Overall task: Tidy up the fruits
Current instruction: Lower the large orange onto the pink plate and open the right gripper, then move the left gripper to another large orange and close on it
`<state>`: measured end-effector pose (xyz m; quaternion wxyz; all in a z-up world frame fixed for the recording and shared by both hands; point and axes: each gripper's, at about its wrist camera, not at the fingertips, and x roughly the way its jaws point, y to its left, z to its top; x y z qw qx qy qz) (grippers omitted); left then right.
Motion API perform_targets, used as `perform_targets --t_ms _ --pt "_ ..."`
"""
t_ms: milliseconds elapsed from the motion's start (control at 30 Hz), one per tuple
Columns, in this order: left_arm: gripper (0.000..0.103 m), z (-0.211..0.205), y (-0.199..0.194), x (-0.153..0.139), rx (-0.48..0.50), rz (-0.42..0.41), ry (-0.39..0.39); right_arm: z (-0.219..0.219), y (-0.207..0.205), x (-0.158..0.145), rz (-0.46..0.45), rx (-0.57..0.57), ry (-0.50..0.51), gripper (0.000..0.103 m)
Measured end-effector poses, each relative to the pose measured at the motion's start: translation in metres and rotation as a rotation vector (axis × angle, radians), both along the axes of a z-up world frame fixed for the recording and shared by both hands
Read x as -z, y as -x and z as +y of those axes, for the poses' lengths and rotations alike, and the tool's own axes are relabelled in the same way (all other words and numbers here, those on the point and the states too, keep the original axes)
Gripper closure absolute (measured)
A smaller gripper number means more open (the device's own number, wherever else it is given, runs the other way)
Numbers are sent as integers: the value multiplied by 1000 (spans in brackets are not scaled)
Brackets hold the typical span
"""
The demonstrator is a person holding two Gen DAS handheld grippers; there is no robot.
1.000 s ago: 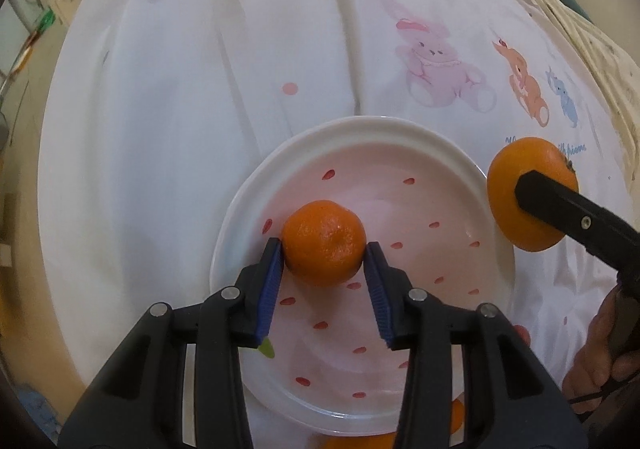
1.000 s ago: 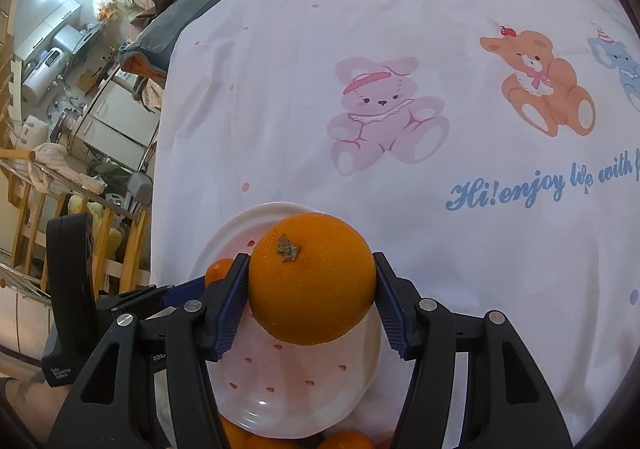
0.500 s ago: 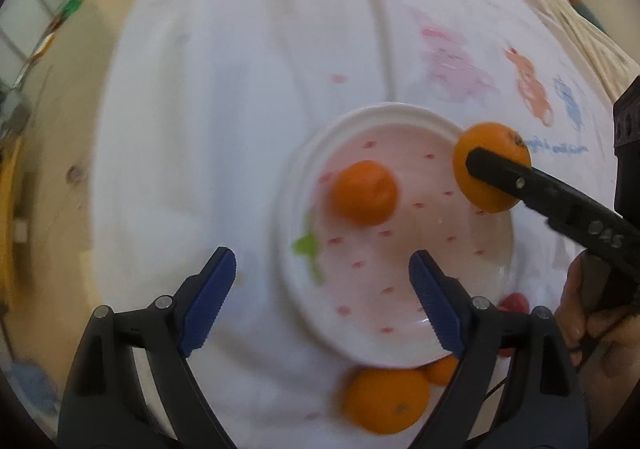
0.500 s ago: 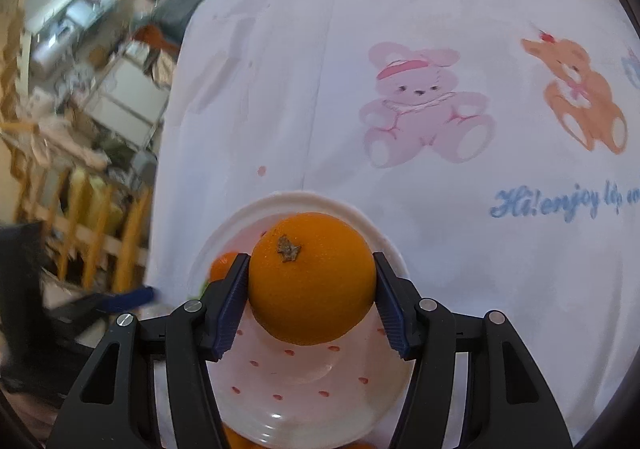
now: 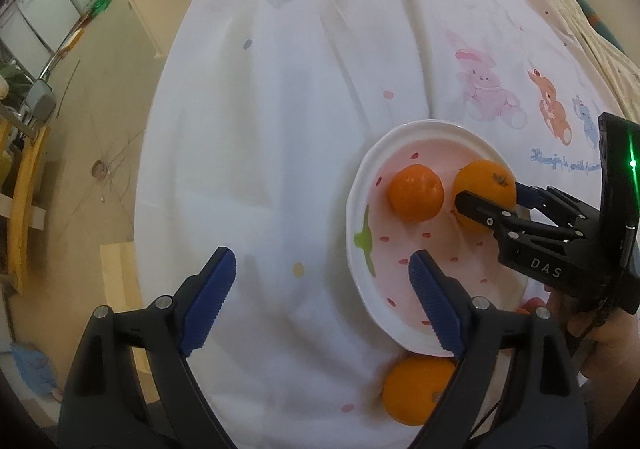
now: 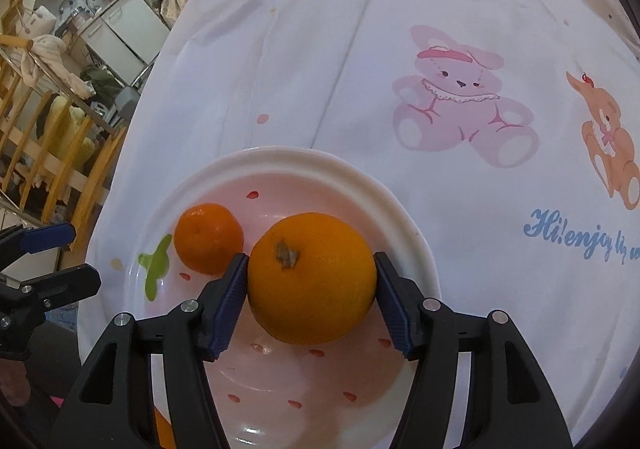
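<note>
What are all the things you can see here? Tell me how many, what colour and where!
small orange: one, orange, on the plate, left part.
big orange: one, orange, over the plate, between the right gripper's pads.
loose orange: one, orange, on the cloth by the plate's near edge.
plate: one, white with red spots, on the cloth.
tablecloth: one, white with cartoon animals, covering the table.
left gripper: one, black with blue pads, open, empty.
right gripper: one, black with blue pads, shut on the big orange.

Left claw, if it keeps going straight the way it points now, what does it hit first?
Probably the white tablecloth: the open left claw aims at bare cloth left of the plate. Its right finger overlaps the plate's rim, but depth is unclear.
</note>
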<state>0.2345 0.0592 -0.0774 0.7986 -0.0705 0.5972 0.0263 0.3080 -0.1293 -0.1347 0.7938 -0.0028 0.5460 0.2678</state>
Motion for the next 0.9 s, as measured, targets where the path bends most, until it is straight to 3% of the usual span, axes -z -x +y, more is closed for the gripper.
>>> perform_targets --t_ms 67,133,533,667,900 --pt "17 -1 1 -1 2 -4 1 -3 1 -6 -12 12 -16 21" --pt "17 -2 0 -3 2 -10 5 -8 0 -14 -31 28 -32 16" --pt "17 -10 5 -21 24 -74 8 -43 26 -56 -66 118 -97 15" --pt "17 -16 15 -35 49 -128 3 -60 40 -68 -74 192 -118 7" --pt "17 -32 38 -47 104 -178 14 -80 77 -87 -86 243 -119 6"
